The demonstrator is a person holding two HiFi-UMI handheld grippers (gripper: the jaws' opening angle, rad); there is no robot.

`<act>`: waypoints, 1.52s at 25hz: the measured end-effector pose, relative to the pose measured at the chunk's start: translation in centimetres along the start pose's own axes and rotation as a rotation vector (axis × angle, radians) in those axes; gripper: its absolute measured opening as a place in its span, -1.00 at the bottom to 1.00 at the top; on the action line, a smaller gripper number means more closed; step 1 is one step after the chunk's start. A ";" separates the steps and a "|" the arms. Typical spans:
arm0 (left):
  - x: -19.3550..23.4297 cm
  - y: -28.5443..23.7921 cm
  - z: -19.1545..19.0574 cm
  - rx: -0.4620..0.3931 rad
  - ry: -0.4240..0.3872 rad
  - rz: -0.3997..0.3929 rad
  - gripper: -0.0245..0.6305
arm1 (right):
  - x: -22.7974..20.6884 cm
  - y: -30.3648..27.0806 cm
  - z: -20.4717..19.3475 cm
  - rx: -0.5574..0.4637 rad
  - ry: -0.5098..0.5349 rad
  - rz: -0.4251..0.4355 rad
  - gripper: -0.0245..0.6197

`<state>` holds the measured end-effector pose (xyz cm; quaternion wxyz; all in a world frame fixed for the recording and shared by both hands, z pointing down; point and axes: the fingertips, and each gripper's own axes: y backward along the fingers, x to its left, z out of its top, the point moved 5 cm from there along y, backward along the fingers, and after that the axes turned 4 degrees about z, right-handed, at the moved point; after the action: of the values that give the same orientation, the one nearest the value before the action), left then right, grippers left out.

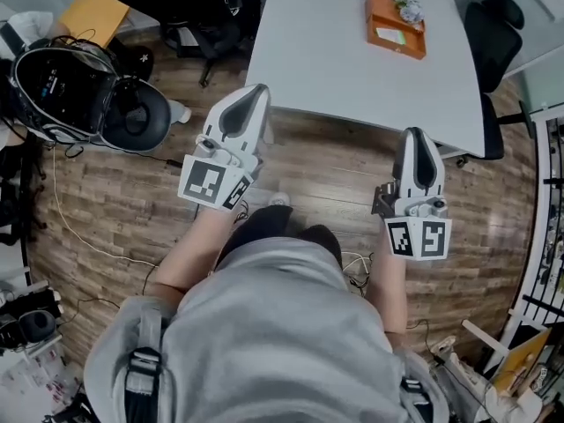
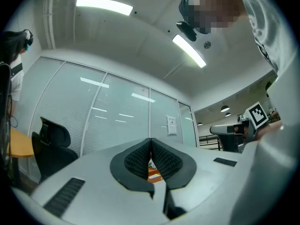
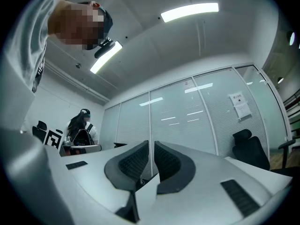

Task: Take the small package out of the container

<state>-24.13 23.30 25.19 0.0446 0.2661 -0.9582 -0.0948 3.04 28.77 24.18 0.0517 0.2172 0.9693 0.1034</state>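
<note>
An orange container (image 1: 396,26) stands on the far right part of the white table (image 1: 335,60). A small pale green package (image 1: 390,35) lies in it, beside a small flowery thing (image 1: 408,10). Both grippers are held in front of the person's body, short of the table's near edge and aimed at it. The left gripper (image 1: 256,91) is shut and empty. In the left gripper view its pads (image 2: 140,161) touch, and a bit of the orange container (image 2: 153,174) shows below them. The right gripper (image 1: 416,136) holds nothing, and its jaws (image 3: 151,146) stand a narrow slit apart.
Black office chairs stand at the table's far left (image 1: 189,3) and right (image 1: 493,47). A black helmet-like device (image 1: 75,91) and cables (image 1: 70,227) lie on the wooden floor at left. Clutter fills the right floor edge (image 1: 520,359). Another person (image 3: 82,125) stands by the glass wall.
</note>
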 end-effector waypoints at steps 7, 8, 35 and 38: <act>5.0 -2.2 -2.7 0.057 0.018 0.024 -0.86 | -0.2 -4.7 -1.8 0.025 -0.010 0.004 -0.71; 5.6 -2.6 -3.1 0.066 0.021 0.030 -0.86 | -0.6 -5.4 -2.0 0.030 -0.012 0.004 -0.71; 10.6 -34.5 -8.1 0.045 -0.042 0.192 -0.86 | -27.2 -31.6 -6.6 0.022 -0.092 0.221 -0.71; 11.0 -36.5 -8.7 0.049 -0.036 0.195 -0.86 | -28.8 -32.8 -7.7 0.041 -0.105 0.207 -0.71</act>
<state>-14.08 -14.48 26.58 0.0296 0.1710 -0.9822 -0.0713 14.36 -14.04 25.92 0.0869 0.3222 0.9396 0.0768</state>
